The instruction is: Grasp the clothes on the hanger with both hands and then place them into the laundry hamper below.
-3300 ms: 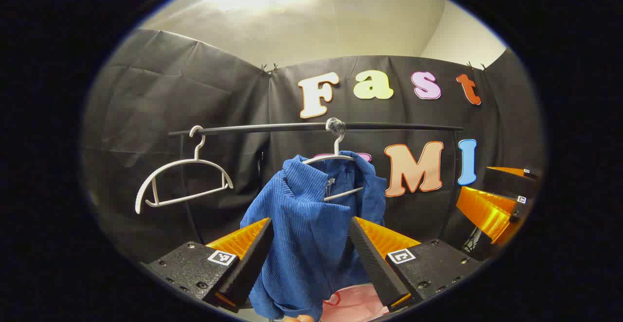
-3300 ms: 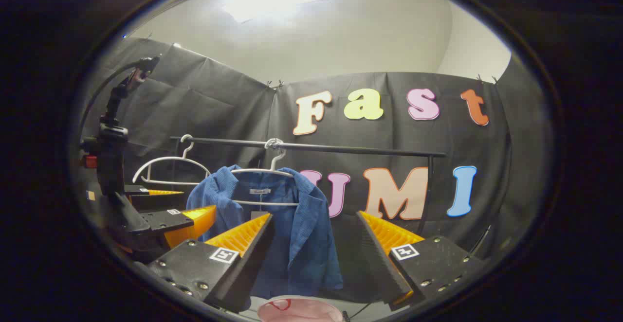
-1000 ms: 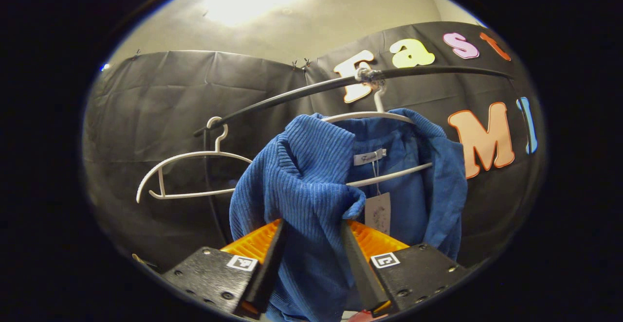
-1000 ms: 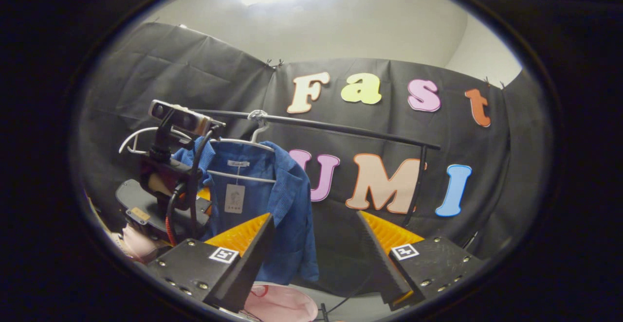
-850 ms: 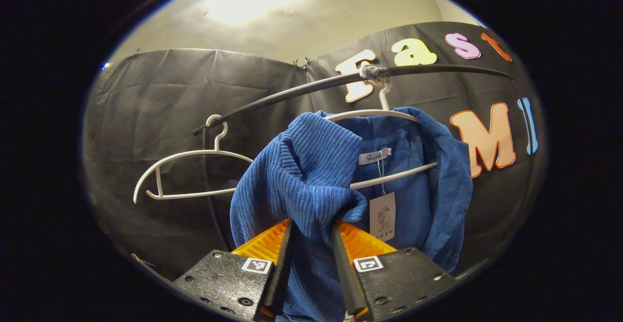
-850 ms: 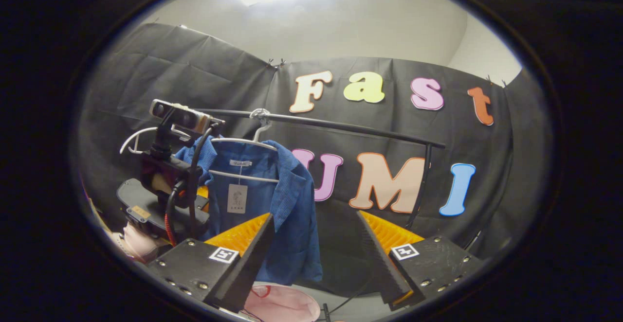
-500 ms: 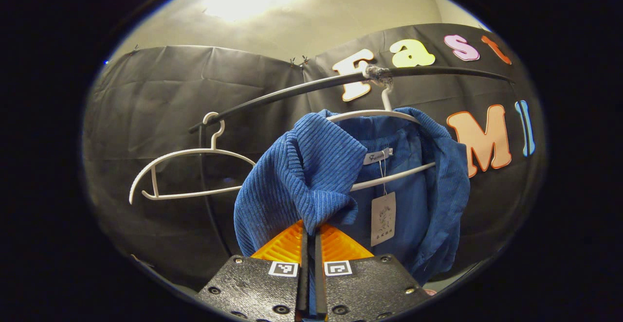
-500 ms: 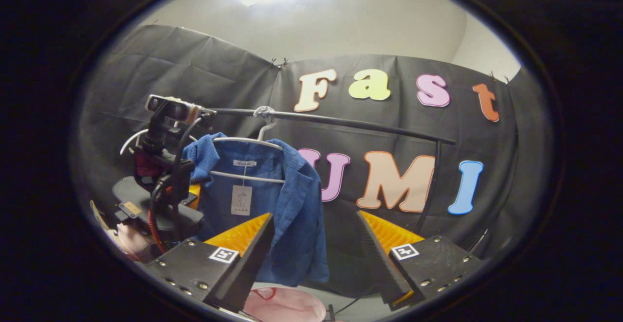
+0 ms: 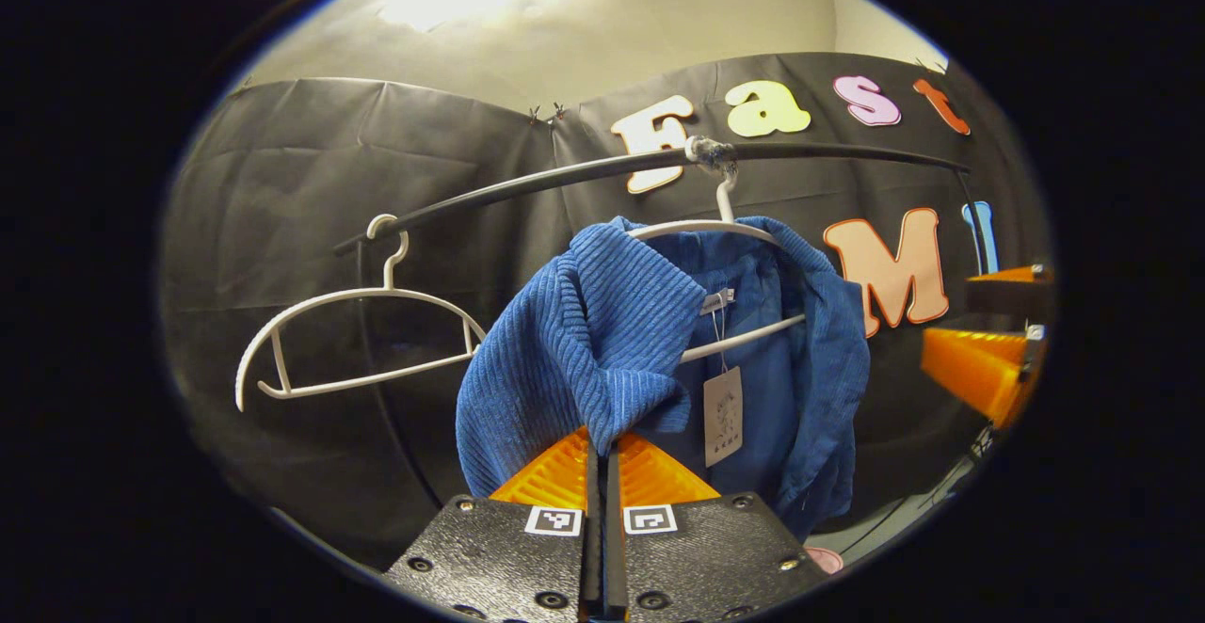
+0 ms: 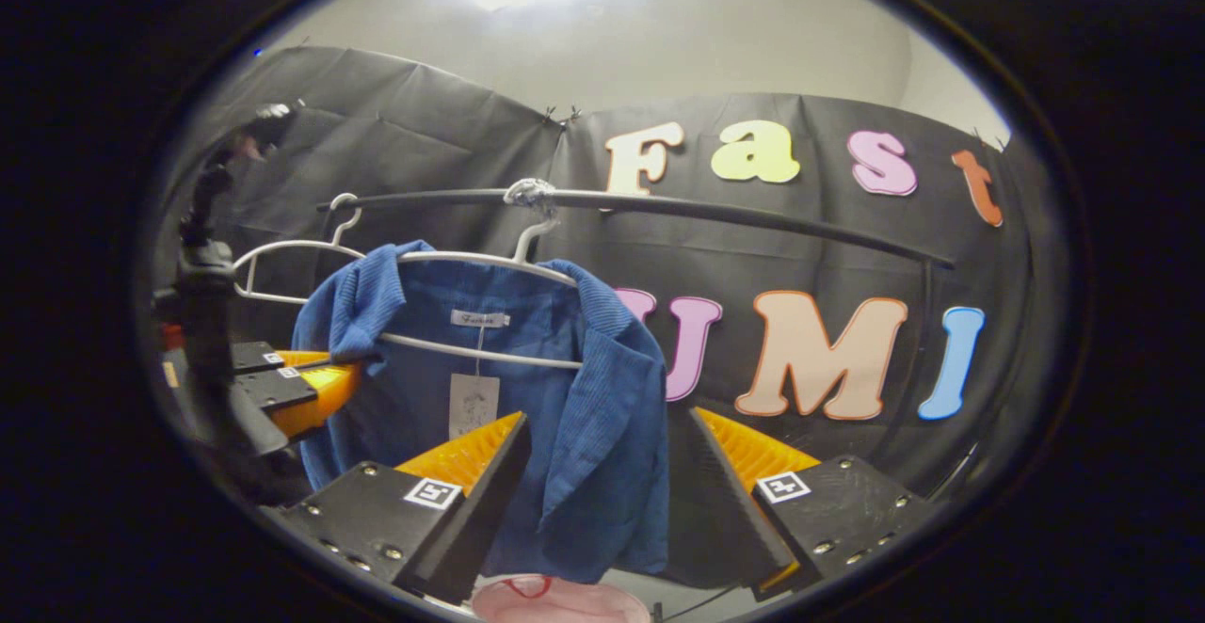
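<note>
Blue corduroy jacket [image 9: 602, 350] hangs on a white hanger [image 9: 711, 228] hooked over the black rail [image 9: 565, 176], roughly mid-rail. In the left gripper view, the left gripper [image 9: 602, 444] has its two fingers pressed together on a bunched fold of the jacket's left shoulder and collar edge, so the jaws are clamped on the fabric with pretty much no gap between them. A paper tag [image 9: 723, 414] dangles inside the open front, just right of that pinched fold. Over to the left on the same rail there's a second white hanger [image 9: 353, 345], bare, well apart from the jacket.

In the right gripper view, the right gripper [image 10: 602, 454] sits with its jaws spread wide, and the jacket's right front panel [image 10: 607, 435] hangs in the gap between the fingers. I can't tell if either finger is actually touching the cloth. The left gripper shows here too, at the far left, nipped onto the jacket's shoulder.

Down at the bottom edge of that view, a bit of the pink laundry hamper [image 10: 565, 599] peeks out right under the jacket's hem.
</note>
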Motion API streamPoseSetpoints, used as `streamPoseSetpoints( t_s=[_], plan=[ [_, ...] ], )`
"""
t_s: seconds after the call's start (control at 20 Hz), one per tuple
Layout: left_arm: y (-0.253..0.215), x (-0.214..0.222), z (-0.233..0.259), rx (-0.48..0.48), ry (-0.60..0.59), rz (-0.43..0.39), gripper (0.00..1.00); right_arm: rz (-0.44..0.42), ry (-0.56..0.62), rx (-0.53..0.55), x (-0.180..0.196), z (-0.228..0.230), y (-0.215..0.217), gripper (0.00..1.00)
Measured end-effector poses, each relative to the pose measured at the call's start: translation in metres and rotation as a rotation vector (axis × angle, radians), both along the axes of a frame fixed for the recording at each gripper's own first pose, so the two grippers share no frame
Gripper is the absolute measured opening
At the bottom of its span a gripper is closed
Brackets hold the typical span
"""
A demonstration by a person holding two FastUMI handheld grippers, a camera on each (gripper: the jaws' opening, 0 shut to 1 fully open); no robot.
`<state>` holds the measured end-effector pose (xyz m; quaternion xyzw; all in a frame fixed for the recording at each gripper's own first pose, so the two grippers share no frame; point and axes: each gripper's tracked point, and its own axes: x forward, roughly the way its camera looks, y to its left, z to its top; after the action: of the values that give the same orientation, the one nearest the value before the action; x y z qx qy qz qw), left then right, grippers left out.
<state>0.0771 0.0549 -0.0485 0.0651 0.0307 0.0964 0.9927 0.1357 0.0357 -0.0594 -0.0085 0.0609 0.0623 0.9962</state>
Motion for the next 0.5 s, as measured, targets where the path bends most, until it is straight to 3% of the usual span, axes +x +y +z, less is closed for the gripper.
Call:
streamPoseSetpoints(
  t_s=[0.2,0.25,0.3,0.5],
  plan=[
    [0.000,-0.001,0.002,-0.004,0.010,-0.033,0.02,-0.006,0.000,0.014,0.040,-0.016,0.011,0.98],
    [0.000,-0.001,0.003,-0.005,0.012,-0.039,0.02,-0.011,0.001,0.013,0.050,-0.020,0.014,0.94],
    [0.001,-0.001,0.004,-0.006,0.013,-0.044,0.02,-0.018,0.001,0.010,0.061,-0.024,0.014,0.98],
    [0.001,-0.002,0.003,-0.012,0.021,-0.062,0.02,-0.055,0.010,-0.003,0.090,-0.041,0.009,0.99]
  ],
)
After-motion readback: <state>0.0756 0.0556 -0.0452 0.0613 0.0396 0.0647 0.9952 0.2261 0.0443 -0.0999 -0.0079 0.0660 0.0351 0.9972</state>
